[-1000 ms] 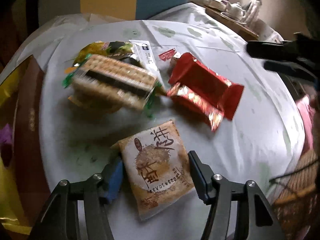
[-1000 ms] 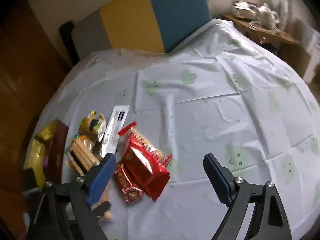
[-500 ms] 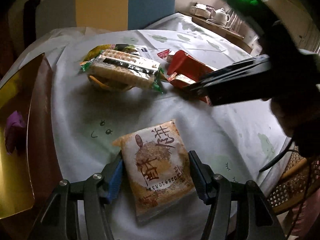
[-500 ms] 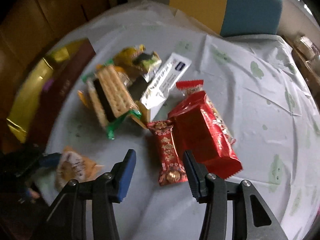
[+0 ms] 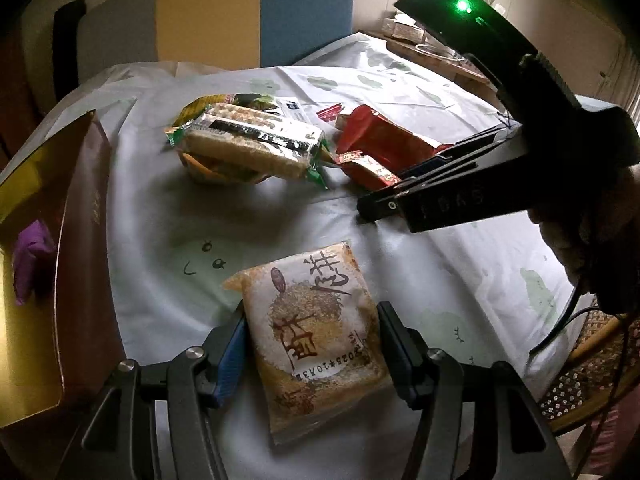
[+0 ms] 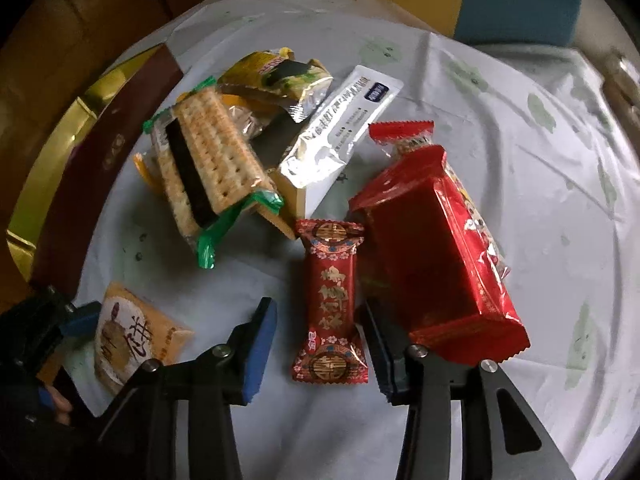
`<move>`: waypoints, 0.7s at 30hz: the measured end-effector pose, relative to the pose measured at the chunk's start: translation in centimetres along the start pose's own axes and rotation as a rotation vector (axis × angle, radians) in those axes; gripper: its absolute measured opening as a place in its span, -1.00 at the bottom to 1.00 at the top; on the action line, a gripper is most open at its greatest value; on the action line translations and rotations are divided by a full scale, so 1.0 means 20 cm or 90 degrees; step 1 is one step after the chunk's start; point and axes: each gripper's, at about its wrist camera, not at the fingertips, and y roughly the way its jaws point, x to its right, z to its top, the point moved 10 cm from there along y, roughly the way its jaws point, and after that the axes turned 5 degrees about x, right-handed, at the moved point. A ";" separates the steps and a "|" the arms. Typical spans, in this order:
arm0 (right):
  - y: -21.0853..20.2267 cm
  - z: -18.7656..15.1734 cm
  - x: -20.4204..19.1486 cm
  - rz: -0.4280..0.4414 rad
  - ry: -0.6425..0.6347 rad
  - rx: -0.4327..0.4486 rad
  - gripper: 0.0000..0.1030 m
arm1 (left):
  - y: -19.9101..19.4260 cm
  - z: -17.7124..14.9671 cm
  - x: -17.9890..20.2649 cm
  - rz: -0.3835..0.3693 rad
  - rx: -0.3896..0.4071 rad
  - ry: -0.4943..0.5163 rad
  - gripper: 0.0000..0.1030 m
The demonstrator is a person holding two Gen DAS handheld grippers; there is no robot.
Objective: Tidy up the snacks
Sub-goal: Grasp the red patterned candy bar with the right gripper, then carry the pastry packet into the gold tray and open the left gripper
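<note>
My left gripper (image 5: 310,340) is shut on a tan pastry packet (image 5: 316,340), held low over the white tablecloth; the packet also shows in the right wrist view (image 6: 132,340). My right gripper (image 6: 316,344) is open, its fingers on either side of a small red-and-gold candy packet (image 6: 330,308) lying on the cloth without touching it. A large red package (image 6: 432,256) lies just to its right. A cracker pack with green ends (image 6: 204,168), a silver-white sachet (image 6: 340,128) and a yellow-green packet (image 6: 276,72) lie beyond.
A gold-lined brown box (image 5: 48,272) stands open at the left with a purple item (image 5: 30,248) inside. A chair with yellow and blue back (image 5: 248,12) stands behind the table. A wicker seat (image 5: 588,372) is at the right.
My right gripper has come down and forward to straddle the small red candy packet. My left gripper still holds the tan packet, nearly unmoved.
</note>
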 end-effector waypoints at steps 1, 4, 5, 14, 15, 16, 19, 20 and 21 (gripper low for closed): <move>-0.01 0.00 0.00 -0.008 -0.008 0.002 -0.21 | 0.00 0.00 0.00 0.001 0.001 0.001 0.20; -0.03 0.01 -0.03 -0.009 -0.024 0.004 -0.56 | -0.01 0.00 0.00 0.003 0.001 0.003 0.19; -0.03 0.00 -0.03 -0.007 -0.026 0.001 -0.55 | 0.00 0.01 0.00 0.004 0.000 0.004 0.18; 0.01 0.00 -0.08 -0.021 -0.055 -0.001 -0.53 | -0.16 0.06 0.02 -0.065 0.027 -0.007 0.18; 0.01 0.00 -0.09 -0.023 -0.060 0.001 -0.52 | -0.18 0.08 0.02 -0.072 0.032 -0.011 0.18; 0.02 0.00 -0.10 -0.027 -0.066 0.002 -0.52 | -0.24 0.10 0.01 -0.084 0.040 -0.025 0.18; 0.04 -0.01 -0.13 -0.037 -0.088 0.008 -0.54 | -0.36 0.17 -0.07 -0.084 0.075 -0.058 0.18; 0.05 -0.01 -0.14 -0.042 -0.096 0.010 -0.55 | -0.40 0.19 -0.11 -0.078 0.087 -0.071 0.18; 0.05 -0.01 -0.15 -0.045 -0.102 0.012 -0.55 | -0.45 0.22 -0.18 -0.071 0.100 -0.097 0.18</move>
